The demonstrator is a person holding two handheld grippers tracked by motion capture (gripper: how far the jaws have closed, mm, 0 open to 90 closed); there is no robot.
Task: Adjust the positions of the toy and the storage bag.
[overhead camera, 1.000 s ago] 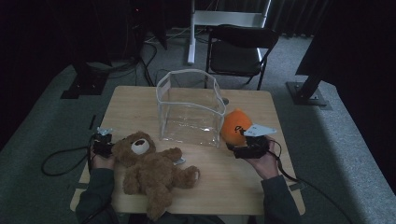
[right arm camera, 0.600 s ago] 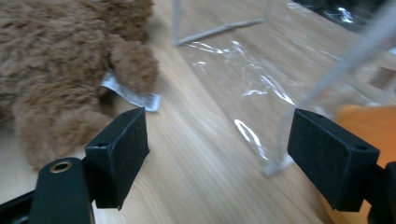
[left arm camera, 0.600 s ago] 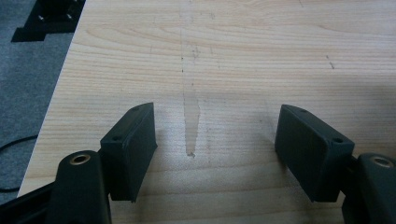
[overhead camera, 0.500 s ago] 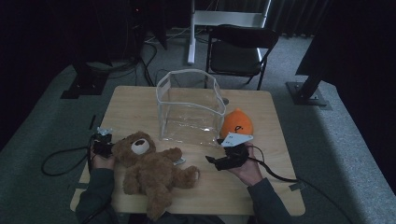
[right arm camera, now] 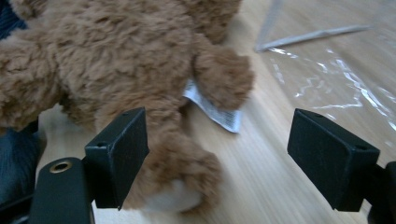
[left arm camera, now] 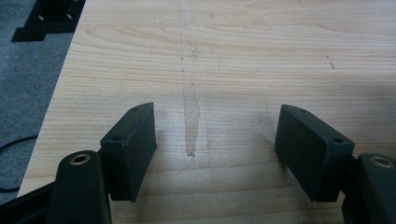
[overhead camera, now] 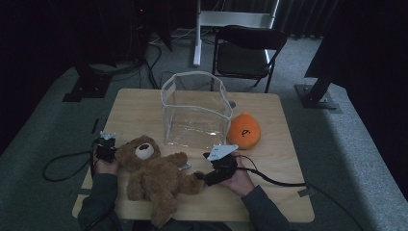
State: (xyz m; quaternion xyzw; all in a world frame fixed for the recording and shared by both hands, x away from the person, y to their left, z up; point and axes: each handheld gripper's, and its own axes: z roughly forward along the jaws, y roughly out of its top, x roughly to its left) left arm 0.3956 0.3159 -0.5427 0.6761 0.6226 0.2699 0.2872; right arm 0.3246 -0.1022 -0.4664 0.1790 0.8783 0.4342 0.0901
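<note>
On the near left part of the wooden table (overhead camera: 134, 108) we have the brown teddy bear (overhead camera: 154, 175), flat on its back, head towards the left and legs trailing towards the near edge. Our right gripper (overhead camera: 202, 176) sits low just right of the bear, pointing left at it; in the right gripper view its jaws stand wide apart, nothing pinched, with one furry paw (right arm camera: 180, 175) between them beside the left jaw and a white sewn-in label (right arm camera: 212, 109) poking out just beyond. Our left gripper (overhead camera: 105, 150) rests at the left edge by the bear's head, and the left gripper view shows its jaws spread too, only bare wood between them. Farther off, we see a clear plastic bag (overhead camera: 195, 113) standing upright at mid-table, and an orange plush (overhead camera: 244, 131) just right of it.
</note>
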